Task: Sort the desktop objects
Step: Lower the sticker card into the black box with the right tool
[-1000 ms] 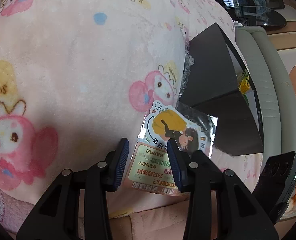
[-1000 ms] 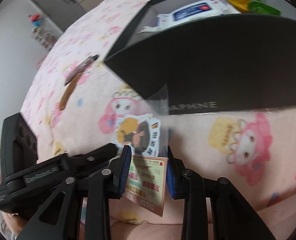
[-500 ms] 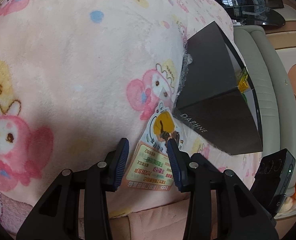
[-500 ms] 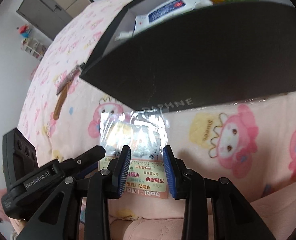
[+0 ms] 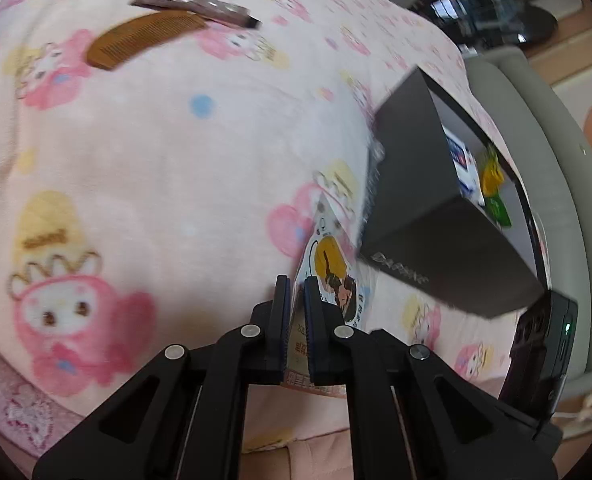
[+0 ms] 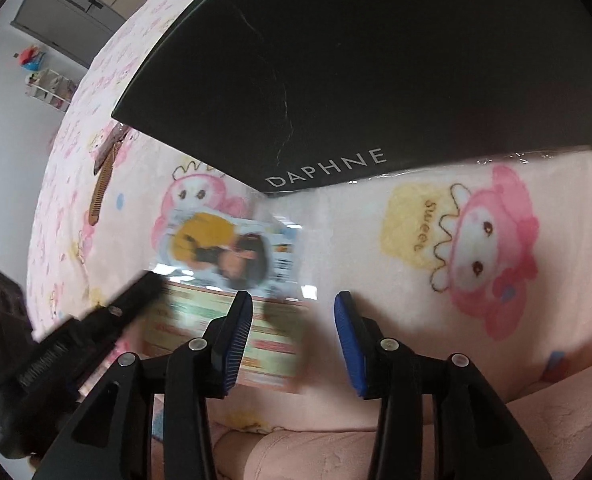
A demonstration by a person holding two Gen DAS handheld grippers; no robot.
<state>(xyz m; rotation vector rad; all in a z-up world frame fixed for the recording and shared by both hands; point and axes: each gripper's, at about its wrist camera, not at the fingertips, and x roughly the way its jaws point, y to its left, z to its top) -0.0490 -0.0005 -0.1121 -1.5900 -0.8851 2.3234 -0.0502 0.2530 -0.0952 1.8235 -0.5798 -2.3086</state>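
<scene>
the left gripper (image 5: 295,294) is clamped on the packet (image 5: 337,276) lying on the blanket (image 5: 184,168) just beside the box (image 5: 427,216), the right gripper (image 6: 294,312) opening with nothing between its pads, so lift the packet level over the box rim.

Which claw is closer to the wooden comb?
Left, though neither is close. The left gripper, shut on the cartoon packet, sits well below the wooden comb. The right gripper, jaws opening, is farther right of it.
</scene>
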